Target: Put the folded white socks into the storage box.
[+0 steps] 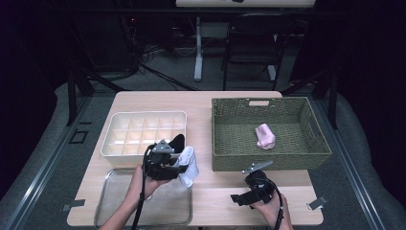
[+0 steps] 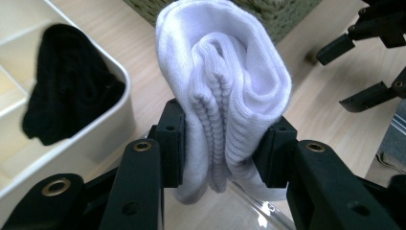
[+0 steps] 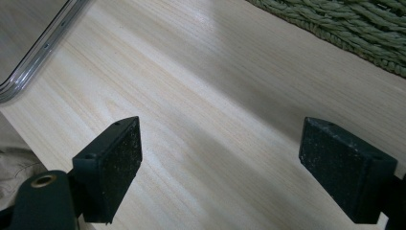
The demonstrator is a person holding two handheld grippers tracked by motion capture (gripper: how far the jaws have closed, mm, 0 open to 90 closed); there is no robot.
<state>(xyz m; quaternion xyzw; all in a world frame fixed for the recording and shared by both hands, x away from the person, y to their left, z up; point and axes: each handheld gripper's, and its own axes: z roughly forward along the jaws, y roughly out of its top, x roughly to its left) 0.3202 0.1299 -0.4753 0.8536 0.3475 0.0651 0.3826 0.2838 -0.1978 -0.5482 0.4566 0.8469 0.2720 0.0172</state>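
White sock (image 2: 225, 91) clamped in left tool (image 2: 225, 153); high view: right tool (image 1: 245, 197) apart, empty.

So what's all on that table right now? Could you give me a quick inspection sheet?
Surface: light wooden table, bare in the middle.
Job's things: rolled white sock; cream divider box with a black sock in one compartment; woven basket holding a pink sock; metal tray at the near edge.
Clutter: nothing seen.
Grippers: left gripper has its fingers pressed on the white sock, held above the table; right gripper is open over bare wood, beside the basket.
Cables: a black one trails from each gripper.
Surroundings: dark room, chair and another table's leg behind.
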